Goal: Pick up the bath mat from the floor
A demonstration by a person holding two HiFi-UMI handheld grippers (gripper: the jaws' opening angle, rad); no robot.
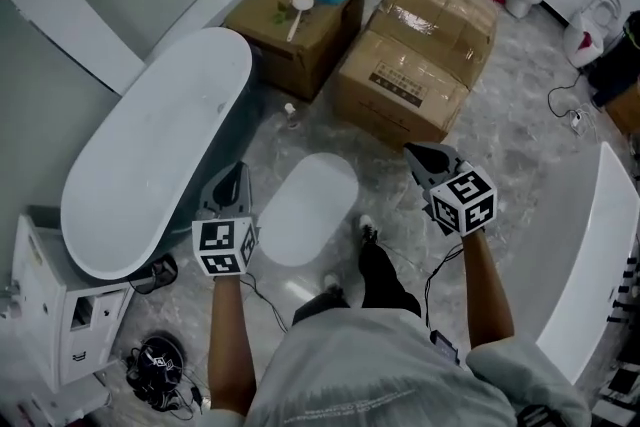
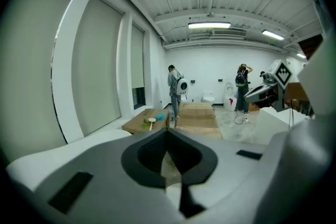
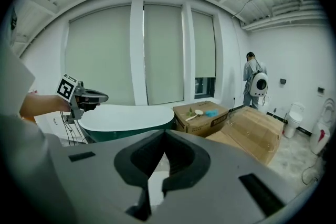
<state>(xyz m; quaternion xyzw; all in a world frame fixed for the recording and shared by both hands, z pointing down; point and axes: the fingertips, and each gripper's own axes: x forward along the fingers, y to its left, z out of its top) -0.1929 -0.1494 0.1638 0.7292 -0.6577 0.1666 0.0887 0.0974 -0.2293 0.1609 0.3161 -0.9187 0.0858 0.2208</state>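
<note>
The bath mat [image 1: 308,208], a pale oval, lies flat on the marbled floor between the two grippers in the head view. My left gripper [image 1: 232,177] hangs just left of the mat, beside the bathtub, and points forward. Its jaws meet at the tips with nothing between them [image 2: 168,132]. My right gripper [image 1: 420,155] is to the right of the mat, near the corner of a cardboard box. It is shut and empty [image 3: 165,134]. Neither gripper touches the mat. The right gripper view also shows the left gripper [image 3: 89,96] in front of the tub.
A white bathtub [image 1: 150,155] stands left of the mat. Two cardboard boxes [image 1: 300,10] [image 1: 415,55] stand beyond it. The person's shoe [image 1: 366,231] is at the mat's right edge. A white cabinet [image 1: 40,315] and cables [image 1: 160,360] are at lower left, a white fixture [image 1: 590,255] at right.
</note>
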